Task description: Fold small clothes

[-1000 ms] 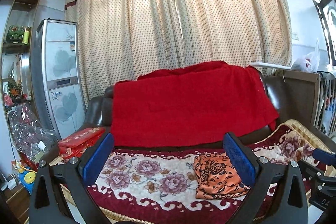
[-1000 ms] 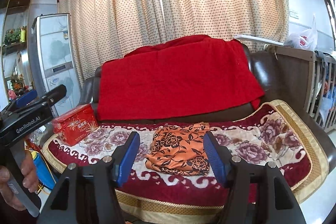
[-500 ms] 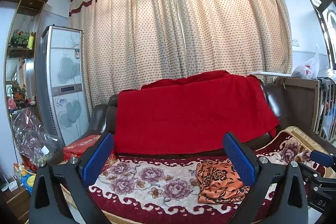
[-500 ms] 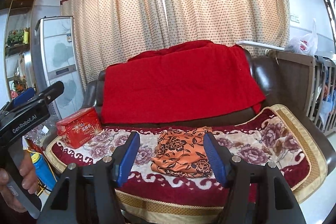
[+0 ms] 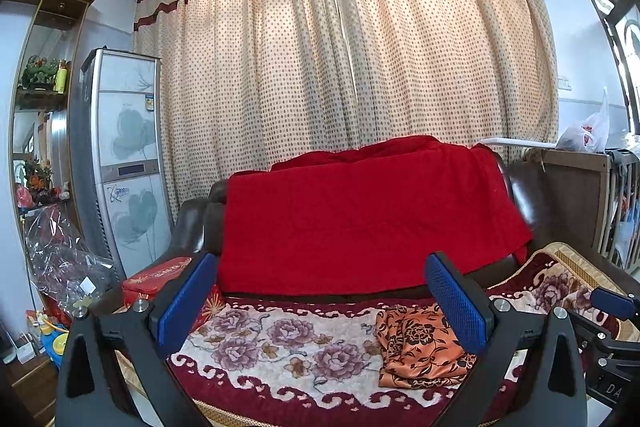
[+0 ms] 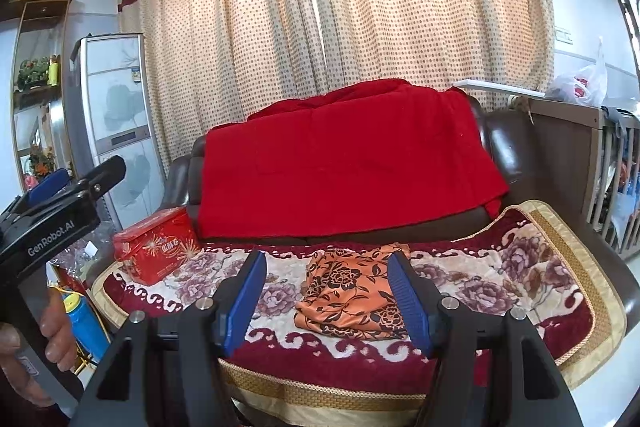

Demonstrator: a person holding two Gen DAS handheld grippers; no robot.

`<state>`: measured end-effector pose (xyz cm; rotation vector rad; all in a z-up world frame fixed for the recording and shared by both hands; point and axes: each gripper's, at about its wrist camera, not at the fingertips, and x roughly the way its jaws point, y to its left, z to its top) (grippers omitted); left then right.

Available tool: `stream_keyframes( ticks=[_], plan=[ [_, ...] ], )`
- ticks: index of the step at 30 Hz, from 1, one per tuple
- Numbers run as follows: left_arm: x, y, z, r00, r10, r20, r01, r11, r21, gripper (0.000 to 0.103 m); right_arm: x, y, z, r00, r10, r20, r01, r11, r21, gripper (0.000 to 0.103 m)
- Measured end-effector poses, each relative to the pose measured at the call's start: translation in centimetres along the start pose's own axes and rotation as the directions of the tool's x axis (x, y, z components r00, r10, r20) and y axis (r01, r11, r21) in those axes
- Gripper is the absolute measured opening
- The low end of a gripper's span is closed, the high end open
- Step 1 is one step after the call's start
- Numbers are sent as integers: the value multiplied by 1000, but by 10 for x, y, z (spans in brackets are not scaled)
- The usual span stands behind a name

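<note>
- Left view: my left tongs (image 5: 320, 311) are spread and empty; the orange cloth (image 5: 420, 343) lies compact near the sofa mat's (image 5: 280, 355) front edge.
- Right view: my right tongs (image 6: 326, 301) are spread and empty too; the cloth (image 6: 344, 295) looks folded, though I can't tell how neatly.

Left wrist view: looks forward along the left tongs (image 5: 320, 301), level to slightly upward, facing the sofa (image 5: 192, 223) from in front of its seat; stands back from it. Red throw (image 5: 360, 215) centre frame, curtain (image 5: 344, 67) fills the upper half.

Right wrist view: looks along the right tongs (image 6: 326, 297), same facing, tilted a little further down, set to the right of the other camera. The left device's body and the hand (image 6: 44, 343) on it show at its left edge.

Shared: sofa, red throw, curtain, floral seat blanket (image 5: 280, 347), orange patterned cloth (image 6: 348, 295), red box (image 6: 154, 245), tall white cabinet unit (image 5: 120, 155). Right tongs' tip shows at the left view's right edge.
</note>
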<state>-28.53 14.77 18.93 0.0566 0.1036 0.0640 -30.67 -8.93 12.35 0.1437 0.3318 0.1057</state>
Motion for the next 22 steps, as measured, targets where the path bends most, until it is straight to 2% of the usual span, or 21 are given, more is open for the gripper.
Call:
stream_keyframes(
  ticks=[13,22],
  plan=[
    [2,2,-3,1000,0,-10,0,1000,-10,103,4,0,-1,1000,3,-12,-3,1000,-8,66],
    [25,-2,-16,998,-28,-52,28,1000,-9,103,29,-4,-7,998,8,-64,-8,1000,1,66]
  ],
)
